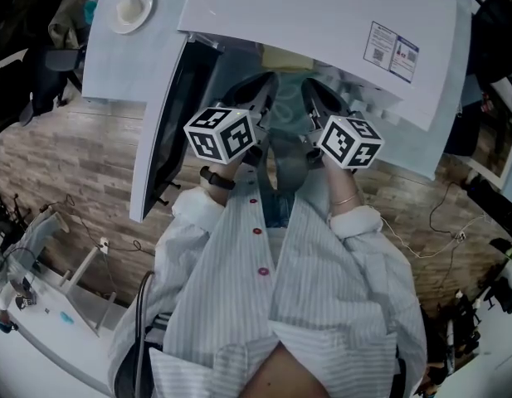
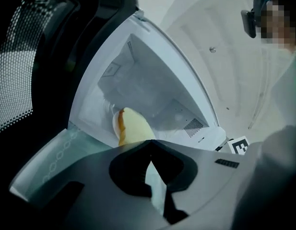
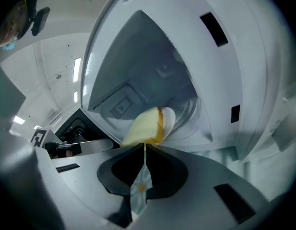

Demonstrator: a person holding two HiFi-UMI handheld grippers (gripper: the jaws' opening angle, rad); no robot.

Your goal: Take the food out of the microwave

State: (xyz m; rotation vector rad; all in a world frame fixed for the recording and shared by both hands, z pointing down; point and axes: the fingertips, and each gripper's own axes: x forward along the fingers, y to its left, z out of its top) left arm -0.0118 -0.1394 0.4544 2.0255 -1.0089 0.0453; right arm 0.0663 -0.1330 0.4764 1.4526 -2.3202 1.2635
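The white microwave [image 1: 322, 23] stands with its door [image 1: 168, 114] swung open to the left. Inside, a pale yellow slice of food [image 2: 133, 128] [image 3: 145, 126] lies on a white plate [image 2: 114, 121] [image 3: 169, 119]. My left gripper [image 1: 268, 81] [image 2: 150, 145] and right gripper [image 1: 309, 85] [image 3: 144, 145] are side by side in front of the opening, both pointing into it. Both are shut, and I see nothing held between their jaws. In both gripper views the food sits just beyond the tips; whether they touch it is not clear.
A small white plate [image 1: 129, 8] sits on the white table at the back left. A teal patterned cloth [image 2: 52, 157] lies under the microwave's front. The open door stands close on my left. Wood floor and white furniture [image 1: 48, 288] lie at the lower left.
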